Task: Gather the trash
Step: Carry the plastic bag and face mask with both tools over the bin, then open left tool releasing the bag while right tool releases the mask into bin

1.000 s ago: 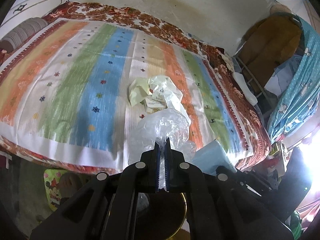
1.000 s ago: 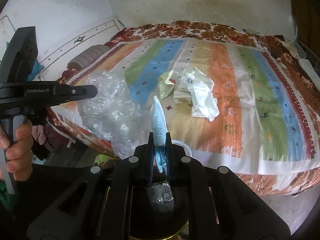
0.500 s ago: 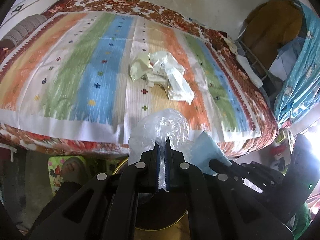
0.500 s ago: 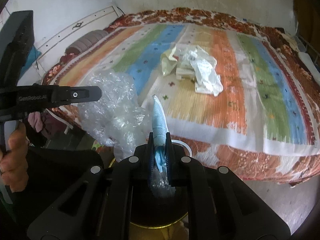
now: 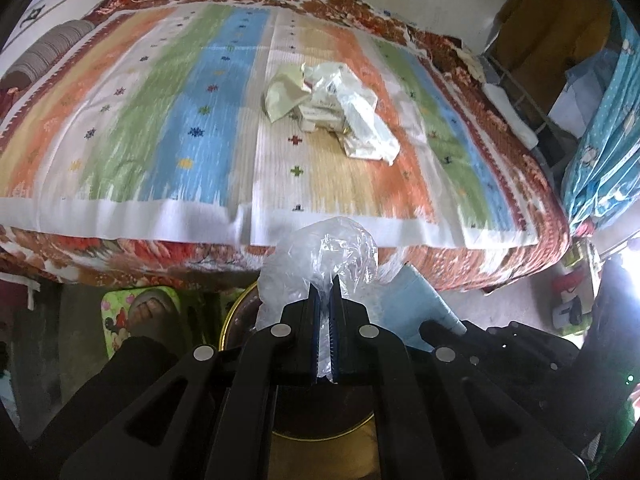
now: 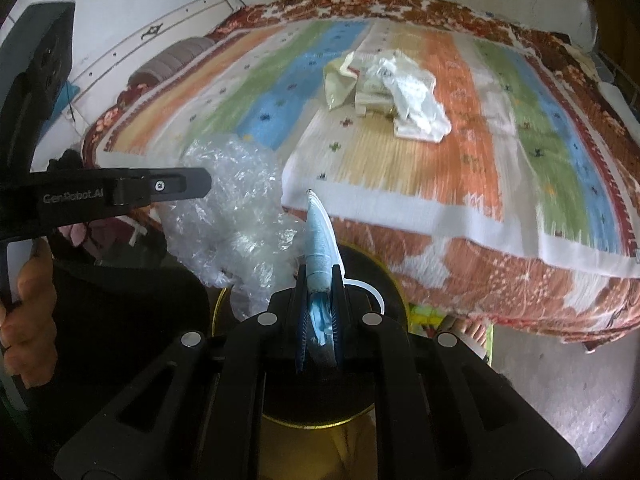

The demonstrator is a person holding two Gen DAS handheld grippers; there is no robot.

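Two pieces of trash are in hand, each poised above the round, dark, gold-rimmed bin (image 5: 240,312) on the floor at the foot of the bed.

From the left wrist, the left gripper (image 5: 325,292) is pinched nearly shut on a crumpled clear plastic bag (image 5: 320,256), which bulges above the jaws over the bin's mouth. More trash, a heap of white and cream wrappers (image 5: 340,112), lies mid-bed on the striped bedspread (image 5: 160,120).

From the right wrist, the right gripper (image 6: 319,280) clamps a folded pale-blue face mask (image 6: 318,236) edge-on, directly above the bin (image 6: 384,280).

This looks like the drop-off step. Next, both jaws need to part over the opening, then reach for the heap.
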